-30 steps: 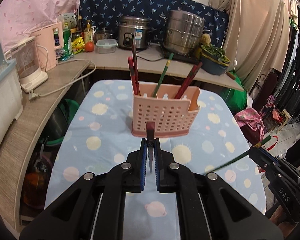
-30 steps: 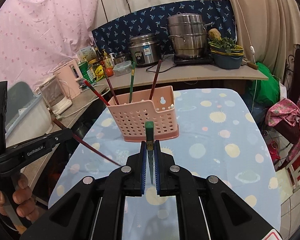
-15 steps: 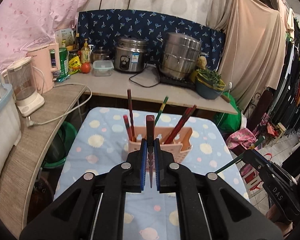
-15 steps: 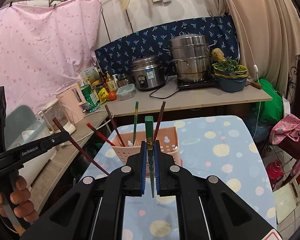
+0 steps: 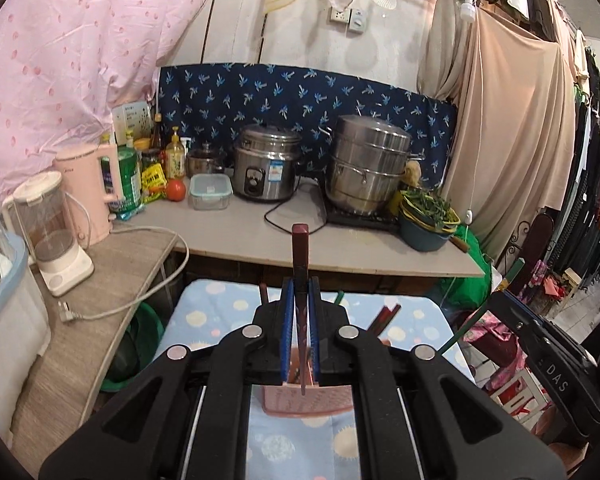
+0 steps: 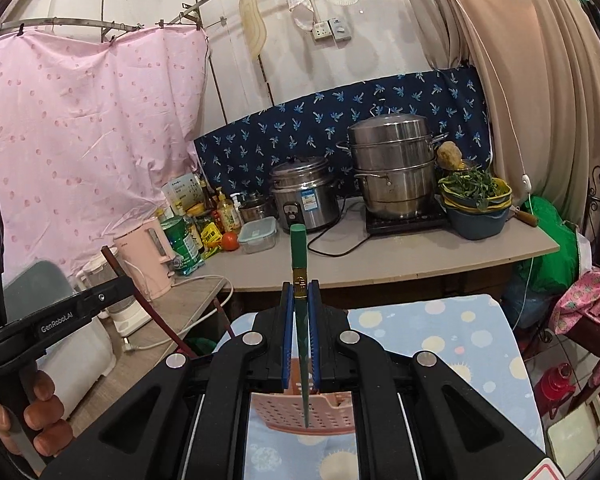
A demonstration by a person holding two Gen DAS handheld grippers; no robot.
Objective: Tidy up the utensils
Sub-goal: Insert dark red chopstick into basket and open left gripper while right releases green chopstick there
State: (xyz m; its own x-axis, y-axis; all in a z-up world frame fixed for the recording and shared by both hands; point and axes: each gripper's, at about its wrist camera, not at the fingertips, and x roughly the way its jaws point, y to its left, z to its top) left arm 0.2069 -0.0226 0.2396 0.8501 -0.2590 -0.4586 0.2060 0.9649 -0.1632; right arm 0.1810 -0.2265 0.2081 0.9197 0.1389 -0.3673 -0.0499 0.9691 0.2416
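Observation:
My left gripper is shut on a dark red chopstick that stands upright, tip down over the pink perforated utensil basket. The basket is mostly hidden behind the jaws; chopsticks in it poke up. My right gripper is shut on a green chopstick, upright, tip over the same basket. The left gripper also shows in the right wrist view, holding the red chopstick at a slant.
The basket stands on a blue dotted tablecloth. Behind is a counter with a rice cooker, steamer pot, bowl of greens, kettle and blender. Clothes hang at right.
Both grippers have risen and tilted up with their chopsticks. The basket has dropped low in both views, now largely behind the jaws.

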